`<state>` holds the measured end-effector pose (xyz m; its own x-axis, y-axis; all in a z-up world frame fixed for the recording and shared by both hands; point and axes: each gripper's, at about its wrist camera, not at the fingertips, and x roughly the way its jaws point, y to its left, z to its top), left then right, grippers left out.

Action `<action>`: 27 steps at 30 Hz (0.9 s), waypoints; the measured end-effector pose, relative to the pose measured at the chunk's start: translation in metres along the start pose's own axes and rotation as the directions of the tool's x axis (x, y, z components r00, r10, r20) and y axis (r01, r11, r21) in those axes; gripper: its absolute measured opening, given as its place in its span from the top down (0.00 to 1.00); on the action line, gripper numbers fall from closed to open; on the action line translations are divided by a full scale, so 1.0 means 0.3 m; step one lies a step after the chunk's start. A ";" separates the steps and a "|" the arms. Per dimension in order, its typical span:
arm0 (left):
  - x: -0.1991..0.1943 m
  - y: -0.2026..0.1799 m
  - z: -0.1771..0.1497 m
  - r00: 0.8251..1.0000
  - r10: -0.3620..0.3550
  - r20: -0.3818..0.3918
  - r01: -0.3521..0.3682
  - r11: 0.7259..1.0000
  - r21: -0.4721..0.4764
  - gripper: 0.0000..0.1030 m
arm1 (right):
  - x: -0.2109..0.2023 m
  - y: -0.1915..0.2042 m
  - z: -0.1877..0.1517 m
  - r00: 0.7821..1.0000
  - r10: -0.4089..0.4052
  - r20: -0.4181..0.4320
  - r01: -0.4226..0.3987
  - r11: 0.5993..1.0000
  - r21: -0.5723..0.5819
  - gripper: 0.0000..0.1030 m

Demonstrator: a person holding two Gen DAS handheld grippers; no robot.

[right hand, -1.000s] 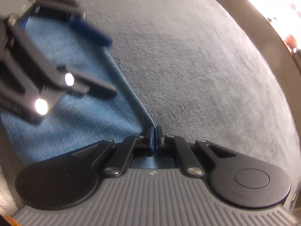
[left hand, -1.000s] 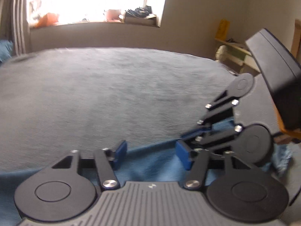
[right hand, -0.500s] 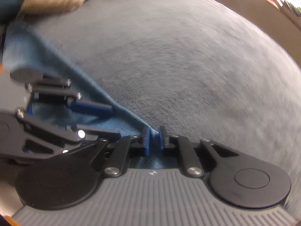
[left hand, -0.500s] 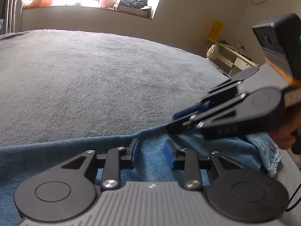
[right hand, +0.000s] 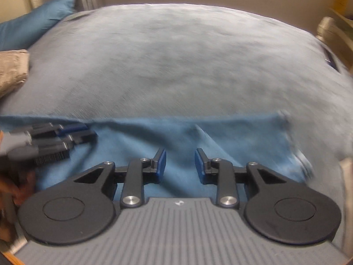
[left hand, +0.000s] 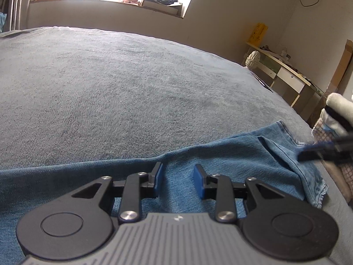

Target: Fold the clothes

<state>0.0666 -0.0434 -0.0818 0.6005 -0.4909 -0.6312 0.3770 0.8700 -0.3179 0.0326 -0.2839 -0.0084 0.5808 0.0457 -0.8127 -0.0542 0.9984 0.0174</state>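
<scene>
The jeans (left hand: pixel 220 154) lie flat on the bed (left hand: pixel 110 88) as a long band across the bottom of both views, their long axis running left to right, with the hem end at lower right in the left wrist view. The left hand-held gripper (left hand: pixel 178 180) hovers over mid-band, jaws apart, pinching nothing. The right hand-held gripper (right hand: pixel 180 165) is opening over the same cloth, with nothing between its pads. In the left view it blurs in at the right edge, nearer the hem, so it is better placed for that end.
</scene>
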 end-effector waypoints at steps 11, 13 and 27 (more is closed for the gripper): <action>0.007 -0.015 0.010 1.000 0.025 -0.016 -0.025 1.000 -0.001 0.69 | -0.062 0.057 -0.251 0.986 -0.166 -0.028 0.160 0.976 -0.150 0.59; 0.005 -0.014 0.009 1.000 0.027 -0.015 -0.027 1.000 -0.001 0.69 | -0.038 0.083 -0.289 0.979 -0.200 -0.035 0.187 0.955 -0.231 0.59; 0.007 -0.015 0.011 0.999 0.029 -0.017 -0.029 1.000 -0.009 0.69 | -0.087 -0.071 -0.090 0.896 -0.398 0.198 0.443 0.831 -0.336 0.84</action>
<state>0.0686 -0.0485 -0.0796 0.5990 -0.4647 -0.6521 0.3529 0.8842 -0.3060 -0.0033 -0.3073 -0.0031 0.7027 -0.3493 -0.6198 -0.0604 0.8387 -0.5412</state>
